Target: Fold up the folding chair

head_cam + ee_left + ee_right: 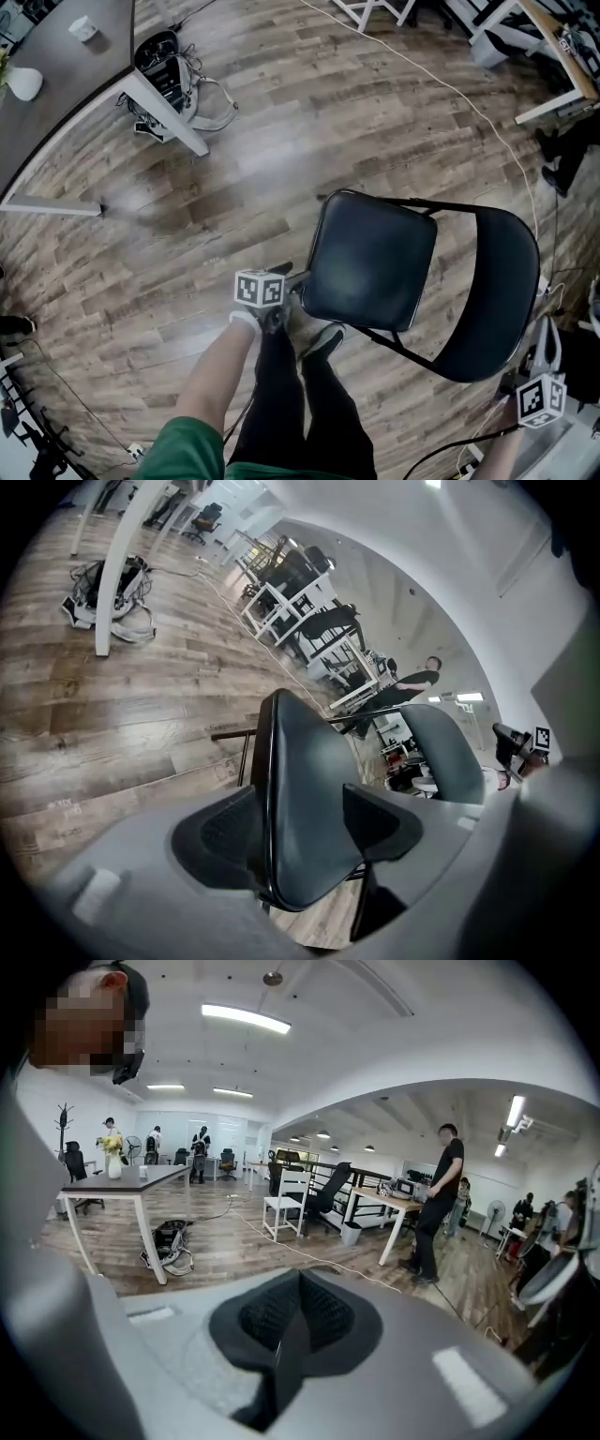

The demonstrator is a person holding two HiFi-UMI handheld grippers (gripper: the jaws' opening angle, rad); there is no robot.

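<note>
Where seat (309,780) crosses left tool (305,827), one pad (223,834) half-hides.

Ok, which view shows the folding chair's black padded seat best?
Head view: the whole black padded seat shows from above. Left gripper view has it close and edge-on; right gripper view misses it.

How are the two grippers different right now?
The left gripper has its jaws apart; the right gripper has its jaws shut together. The left gripper has the front edge of the seat between its jaws; the right gripper has nothing in its jaws. In the head view, the left gripper is at the seat and the right gripper is beside the backrest. Both are grey.
</note>
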